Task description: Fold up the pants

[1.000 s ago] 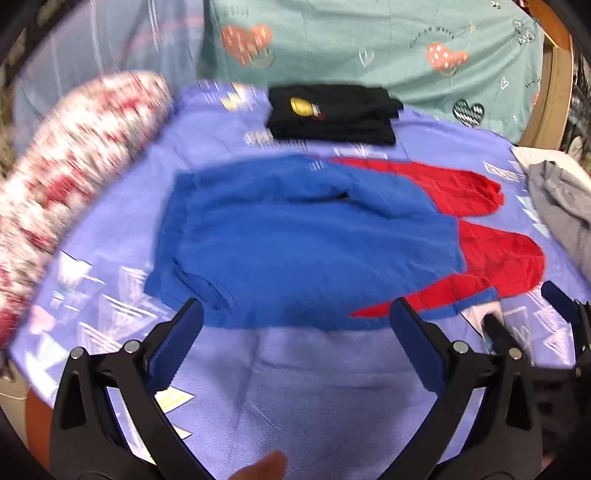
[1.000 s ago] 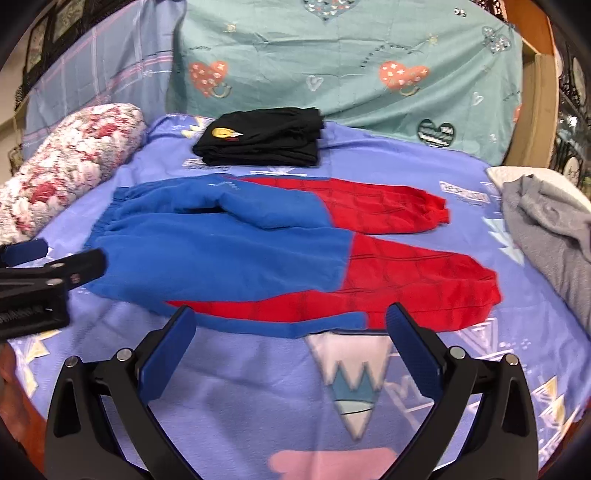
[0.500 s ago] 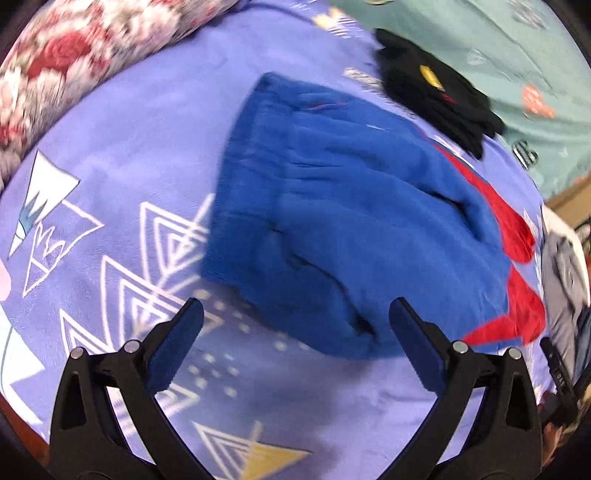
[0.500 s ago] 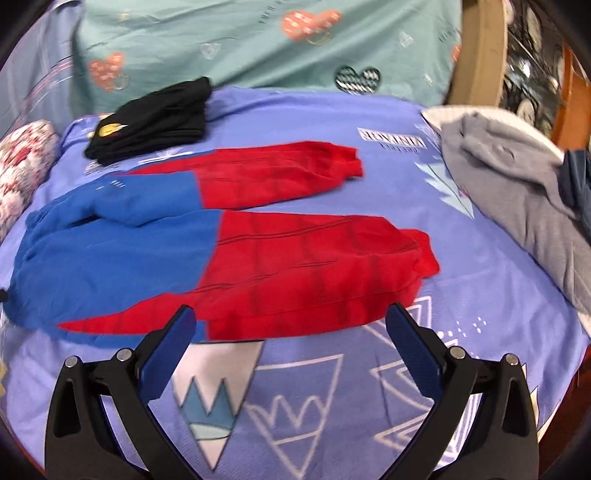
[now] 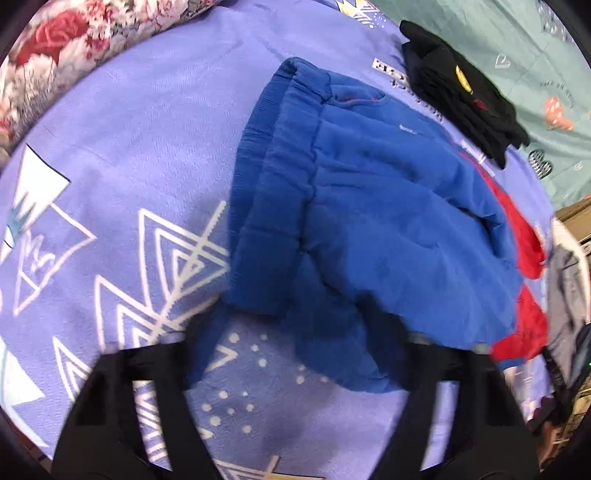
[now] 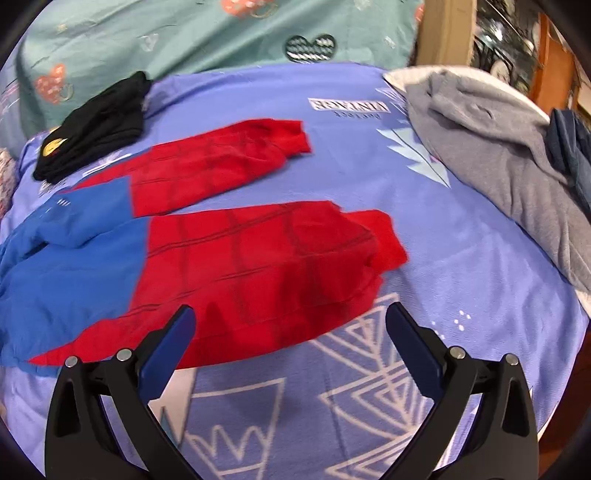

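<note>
Blue and red pants (image 5: 369, 206) lie flat on the purple blanket (image 5: 122, 155), blue waistband toward me in the left wrist view. My left gripper (image 5: 299, 332) is open and blurred, its jaws over the near waist corner, empty. In the right wrist view the red legs (image 6: 258, 254) lie spread apart, cuffs to the right. My right gripper (image 6: 290, 328) is open and empty, just in front of the lower edge of the nearer red leg.
A folded black garment (image 6: 92, 125) lies at the back of the bed. A grey garment (image 6: 498, 155) is heaped at the right edge. A floral pillow (image 5: 74, 44) lies at the left. A teal sheet (image 6: 184, 33) hangs behind.
My left gripper has swung left and down toward the waistband corner. My right gripper has moved right and closer to the nearer red leg. Both stay open.
</note>
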Tool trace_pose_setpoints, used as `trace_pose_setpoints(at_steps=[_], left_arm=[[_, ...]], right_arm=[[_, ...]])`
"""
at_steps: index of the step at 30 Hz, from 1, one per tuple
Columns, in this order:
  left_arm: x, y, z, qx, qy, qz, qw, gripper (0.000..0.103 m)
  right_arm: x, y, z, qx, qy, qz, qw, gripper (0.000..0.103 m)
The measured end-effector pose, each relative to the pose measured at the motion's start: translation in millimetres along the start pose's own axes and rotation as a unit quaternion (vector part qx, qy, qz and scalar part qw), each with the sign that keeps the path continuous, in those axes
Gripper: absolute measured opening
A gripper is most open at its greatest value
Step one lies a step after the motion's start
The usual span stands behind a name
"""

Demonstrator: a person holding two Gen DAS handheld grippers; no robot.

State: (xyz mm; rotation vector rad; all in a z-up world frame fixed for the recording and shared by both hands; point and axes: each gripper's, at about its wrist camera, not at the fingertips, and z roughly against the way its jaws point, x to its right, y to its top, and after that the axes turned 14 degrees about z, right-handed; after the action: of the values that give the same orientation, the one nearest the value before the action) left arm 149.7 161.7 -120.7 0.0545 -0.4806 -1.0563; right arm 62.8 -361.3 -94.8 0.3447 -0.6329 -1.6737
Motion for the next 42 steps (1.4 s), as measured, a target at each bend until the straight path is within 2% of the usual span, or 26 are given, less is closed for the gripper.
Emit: trace_pose_setpoints(at_steps=[2, 8, 13, 16, 19, 22, 24, 25, 27, 28, 29, 33, 36, 39, 42], left_arm=[[2, 0, -1, 0.001, 0.006, -0.004, 1.0000, 0.043], [3, 0, -2, 0.004, 0.011, -0.004, 0.9999, 0.043], [1, 0, -1, 0.001, 0.011, 0.001, 0.9999, 0.044], [4, -1, -2, 0.001, 0.011, -0.002, 0.9999, 0.052], [7, -2, -4, 0.005, 0.016, -0.006, 0.9998, 0.054], [10, -1, -5, 0.012, 0.020, -0.011, 0.9997, 0.054], [12, 0, -5, 0.025, 0.032, -0.018, 0.9990, 0.039], [14, 0, -5, 0.029, 0.032, -0.021, 0.9988, 0.038], [18, 1, -4, 0.036, 0.034, -0.024, 0.9985, 0.035], [20, 1, -3, 0.039, 0.035, -0.025, 0.9983, 0.034], [21, 1, 1, 0.043, 0.033, -0.026, 0.9982, 0.019], [23, 4, 31, 0.068, 0.005, -0.023, 0.9974, 0.020], [23, 2, 62, 0.099, -0.001, -0.028, 0.9947, 0.019], [21, -3, 90, 0.129, 0.000, -0.040, 0.9908, 0.020], [14, -9, 101, 0.131, 0.001, -0.047, 0.9902, 0.019]], right_arm=[[19, -1, -4, -0.008, 0.006, -0.026, 1.000, 0.102], [56, -5, -13, -0.032, -0.008, -0.056, 0.998, 0.102], [78, -8, -15, -0.030, 0.027, -0.096, 0.995, 0.102], [80, -5, -21, -0.029, 0.061, -0.111, 0.991, 0.097], [75, 2, -34, -0.036, 0.089, -0.120, 0.988, 0.088], [70, 8, -53, -0.049, 0.125, -0.138, 0.981, 0.069], [68, 12, -56, -0.045, 0.119, -0.139, 0.982, 0.065], [66, 16, -56, -0.042, 0.115, -0.134, 0.983, 0.062], [64, 20, -56, -0.034, 0.117, -0.131, 0.984, 0.025], [64, 22, -55, -0.030, 0.124, -0.129, 0.983, 0.020], [64, 24, -53, -0.026, 0.126, -0.127, 0.984, 0.018], [77, 28, -16, 0.032, 0.148, -0.127, 0.980, 0.017], [84, 28, 15, 0.059, 0.170, -0.123, 0.976, 0.017], [82, 19, 47, 0.071, 0.169, -0.093, 0.979, 0.017], [83, 2, 59, 0.059, 0.175, -0.081, 0.979, 0.017]])
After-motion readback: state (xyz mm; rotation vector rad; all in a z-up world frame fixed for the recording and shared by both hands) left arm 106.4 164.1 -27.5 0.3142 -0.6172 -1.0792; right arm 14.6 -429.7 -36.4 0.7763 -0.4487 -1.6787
